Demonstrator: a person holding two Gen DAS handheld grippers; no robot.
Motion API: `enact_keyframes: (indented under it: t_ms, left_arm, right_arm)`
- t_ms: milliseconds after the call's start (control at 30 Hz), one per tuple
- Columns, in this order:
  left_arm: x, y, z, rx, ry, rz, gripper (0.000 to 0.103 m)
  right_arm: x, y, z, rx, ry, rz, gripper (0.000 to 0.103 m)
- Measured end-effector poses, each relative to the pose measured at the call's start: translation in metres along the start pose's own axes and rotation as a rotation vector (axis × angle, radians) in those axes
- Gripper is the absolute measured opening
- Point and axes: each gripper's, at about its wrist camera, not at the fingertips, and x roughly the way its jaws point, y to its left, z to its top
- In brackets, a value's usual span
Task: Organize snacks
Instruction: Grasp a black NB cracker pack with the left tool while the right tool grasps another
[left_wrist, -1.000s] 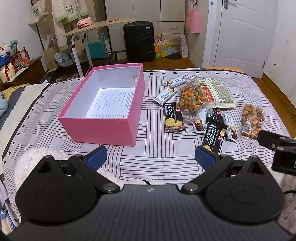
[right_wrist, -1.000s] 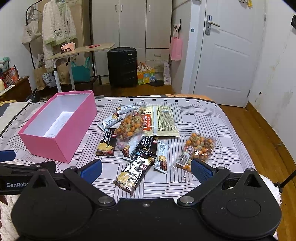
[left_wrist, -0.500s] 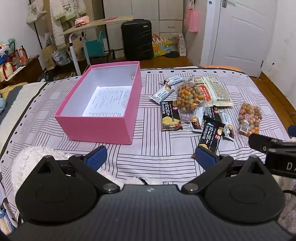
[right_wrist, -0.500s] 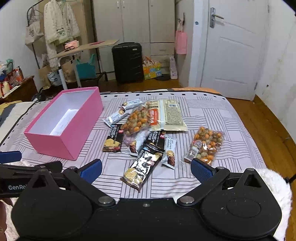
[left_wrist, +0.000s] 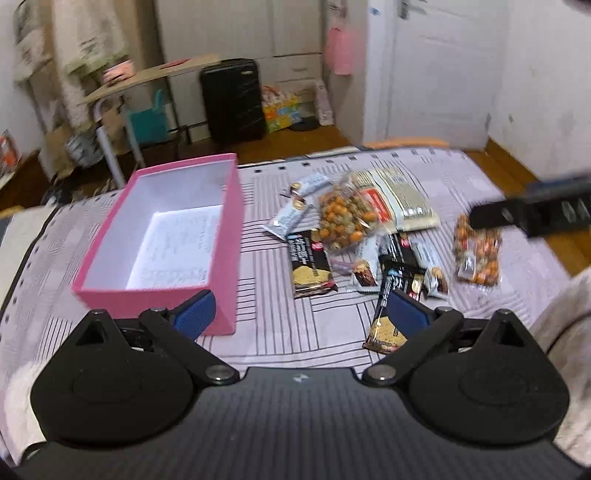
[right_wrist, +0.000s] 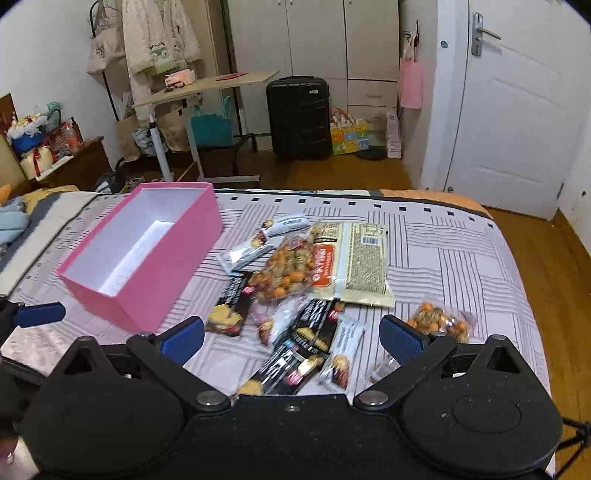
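An open pink box (left_wrist: 221, 266) (right_wrist: 192, 236) with a white inside sits on the bed at the left and holds only a printed sheet. Right of it lies a heap of snack packets: a clear bag of orange nuts (right_wrist: 290, 267) (left_wrist: 341, 218), a large beige packet (right_wrist: 364, 262), black biscuit packets (left_wrist: 308, 264) (right_wrist: 291, 363), small white bars (right_wrist: 245, 253), and a second nut bag (right_wrist: 441, 321) (left_wrist: 478, 254) apart at the right. My left gripper (left_wrist: 299, 312) is open and empty above the bed, near the box's front corner. My right gripper (right_wrist: 291, 338) is open and empty above the black packets.
The bed has a lined lilac cover (right_wrist: 443, 258); its right edge drops to a wooden floor (right_wrist: 546, 258). Beyond the bed stand a black suitcase (right_wrist: 297, 118), a side table (right_wrist: 207, 85), a wardrobe and a white door (right_wrist: 517, 110). A white fluffy cloth (left_wrist: 565, 306) lies by my hands.
Both grippers have moved forward over the bed towards the snacks. The right gripper has come over the black packets. Both stay open and empty.
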Motion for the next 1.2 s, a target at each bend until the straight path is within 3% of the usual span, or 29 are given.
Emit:
enact_keyframes:
  t_ms: [67,133,200,333,500,700,767,833,1000,1200]
  left_arm:
    - [0.016,-0.005,-0.001,0.011,-0.005,-0.062,0.100]
    - [0.033,-0.002,0.000,-0.051,-0.008,-0.107,0.100]
    - [0.047,-0.003,0.002,-0.071,-0.016,-0.109,0.100]
    - [0.072,-0.017,0.001,0.028,-0.017,-0.099,0.100]
    - [0.096,-0.039,-0.012,0.090,0.022,-0.180,0.100]
    - [0.134,-0.058,-0.042,0.083,0.122,-0.204,0.099]
    - [0.144,-0.058,-0.052,0.059,0.151,-0.217,0.092]
    - [0.149,-0.060,-0.064,0.072,0.128,-0.205,0.090]
    - [0.154,-0.072,-0.072,0.121,0.090,-0.223,0.090]
    - [0.158,-0.090,-0.077,0.202,0.056,-0.186,0.089]
  right_arm:
    - [0.024,0.002,-0.001,-0.096,0.031,-0.024,0.102]
    - [0.043,-0.004,0.000,-0.084,0.071,0.009,0.099]
    - [0.061,-0.015,0.002,-0.007,0.140,0.069,0.097]
    - [0.102,-0.036,-0.001,0.195,0.291,0.171,0.095]
    - [0.133,-0.039,-0.016,0.294,0.422,0.211,0.091]
    - [0.159,-0.036,-0.040,0.389,0.564,0.235,0.081]
    - [0.163,-0.038,-0.041,0.429,0.565,0.232,0.079]
    - [0.170,-0.040,-0.043,0.466,0.564,0.225,0.076]
    - [0.183,-0.037,-0.047,0.495,0.584,0.203,0.073]
    - [0.190,-0.031,-0.046,0.468,0.563,0.150,0.067]
